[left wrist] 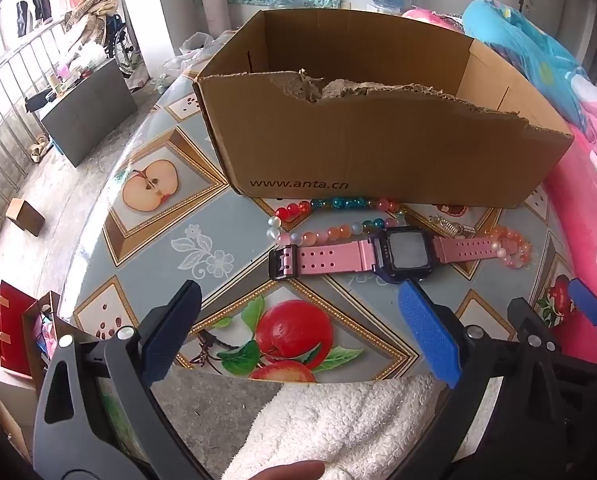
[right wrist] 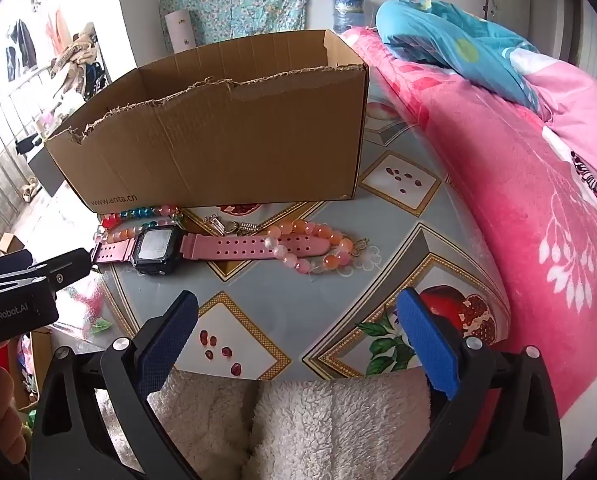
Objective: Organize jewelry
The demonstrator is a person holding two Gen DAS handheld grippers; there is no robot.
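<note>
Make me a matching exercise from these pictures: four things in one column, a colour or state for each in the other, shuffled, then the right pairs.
Things:
1. watch
2. cardboard box
3. bead string
4. left gripper

Descriptions:
A. torn along its top edge
B. jaws wide open, nothing between them
C. pink strap, lying flat on the table
D. red, blue and pink, right in front of the box

Pairs: 1-C, 2-A, 3-D, 4-B

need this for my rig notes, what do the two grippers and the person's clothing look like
Both the left gripper and the right gripper have black frames with silver bolts and flat, textured blue pads. Seen from the right wrist, the left unit's body reads "GenRobot.AI". Fluffy white clothing shows below.
</note>
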